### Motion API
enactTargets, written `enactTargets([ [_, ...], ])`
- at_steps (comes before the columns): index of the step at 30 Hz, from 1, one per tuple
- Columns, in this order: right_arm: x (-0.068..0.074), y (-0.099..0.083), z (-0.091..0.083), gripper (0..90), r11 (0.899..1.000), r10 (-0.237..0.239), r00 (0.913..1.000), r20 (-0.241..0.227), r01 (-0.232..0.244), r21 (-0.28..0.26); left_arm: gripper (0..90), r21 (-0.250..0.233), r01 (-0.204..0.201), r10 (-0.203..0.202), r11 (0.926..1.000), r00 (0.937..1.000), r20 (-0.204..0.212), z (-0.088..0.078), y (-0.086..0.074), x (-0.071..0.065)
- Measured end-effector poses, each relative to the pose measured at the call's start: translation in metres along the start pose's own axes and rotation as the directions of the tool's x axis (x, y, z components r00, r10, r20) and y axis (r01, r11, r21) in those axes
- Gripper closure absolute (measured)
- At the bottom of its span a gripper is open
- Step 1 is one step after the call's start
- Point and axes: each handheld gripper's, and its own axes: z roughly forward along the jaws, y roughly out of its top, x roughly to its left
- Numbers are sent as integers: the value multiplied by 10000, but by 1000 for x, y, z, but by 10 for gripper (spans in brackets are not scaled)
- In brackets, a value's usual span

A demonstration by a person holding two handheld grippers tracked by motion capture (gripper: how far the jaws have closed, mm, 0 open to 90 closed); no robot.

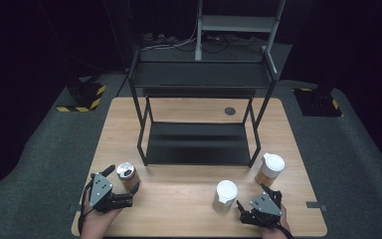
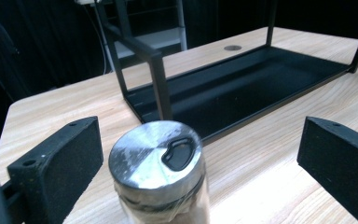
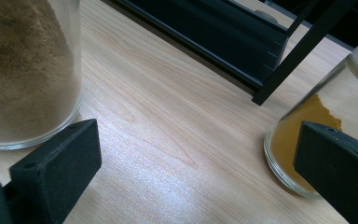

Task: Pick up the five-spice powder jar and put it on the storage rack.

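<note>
A glass jar with a silver metal lid (image 1: 127, 174) (image 2: 156, 161) stands near the table's front left. My left gripper (image 1: 123, 180) (image 2: 200, 140) is open around it, one jaw on each side, not touching. A white-lidded jar of brown powder (image 1: 225, 195) (image 3: 23, 70) stands at the front, right of centre. A white-lidded jar of yellow powder (image 1: 270, 169) (image 3: 307, 126) stands farther right. My right gripper (image 1: 253, 197) (image 3: 196, 149) is open, pointing at the bare wood between those two jars.
A black two-level metal rack (image 1: 199, 144) (image 2: 242, 84) (image 3: 242, 37) stands mid-table behind the jars, both shelves bare. The wooden table (image 1: 179, 199) has a round cable hole (image 1: 230, 110) at the back. Grey floor surrounds it.
</note>
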Motion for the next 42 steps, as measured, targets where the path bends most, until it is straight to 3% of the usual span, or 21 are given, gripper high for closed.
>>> enactTargets([
  [15,0,0,0,3,10000,-2,10000,-18,2,11,5,219,336,-334,9992,9994,-89,12,-6,4],
  [26,-1,0,0,3,10000,14,10000,-38,-14,3,13,120,981,-979,9951,9950,-190,18,-13,10],
  [31,0,0,0,3,10000,-44,10000,-28,44,20,68,58,1420,-1419,9898,9897,-186,21,-18,14],
  [42,0,0,0,3,10000,-14,10000,-24,14,-14,230,136,1375,-1373,9904,9904,-171,24,-23,16],
])
